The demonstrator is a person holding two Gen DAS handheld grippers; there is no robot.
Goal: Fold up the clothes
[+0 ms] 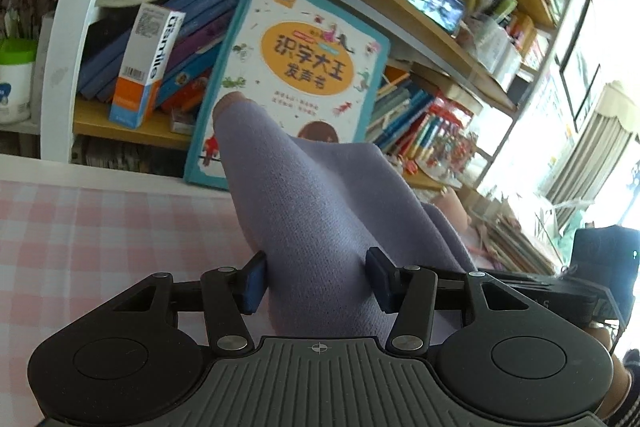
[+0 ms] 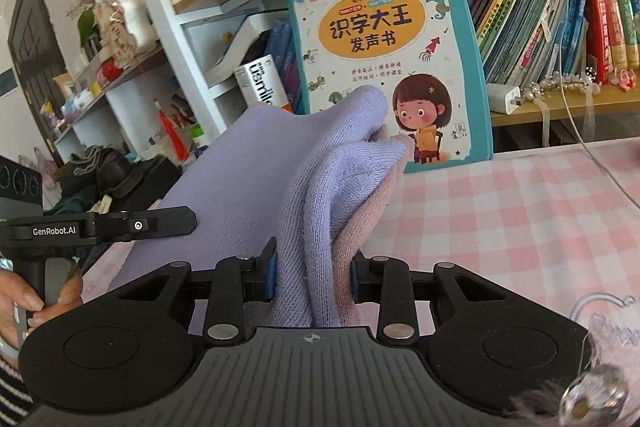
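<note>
Between the blue pads of the left gripper a thick fold of lilac knitted garment is held, the jaws standing about half apart with the cloth filling the gap and pressed on both sides. From there the fabric is drawn forward and upward into a rounded peak, where a pinkish inner side is just shown. It is lifted clear of the pink-and-white checked tablecloth seen at the left below.

On the other side, a bunched fold of the same garment is clamped by the right gripper, its jaws closed narrowly on the cloth. Two layers are seen here: lilac on the left, a paler pink layer on the right. The fabric is stretched away to the left in a broad sheet toward the other handle, which is gripped by a hand at the left edge; a striped sleeve is glimpsed below it.

Beyond the garment, a children's book with a teal border and an orange oval title is stood upright on the table against the shelves. Beside it, a white and orange box is leaned among blue books. A bookshelf crowded with books is seen behind, and a red row of volumes at the far right.
</note>
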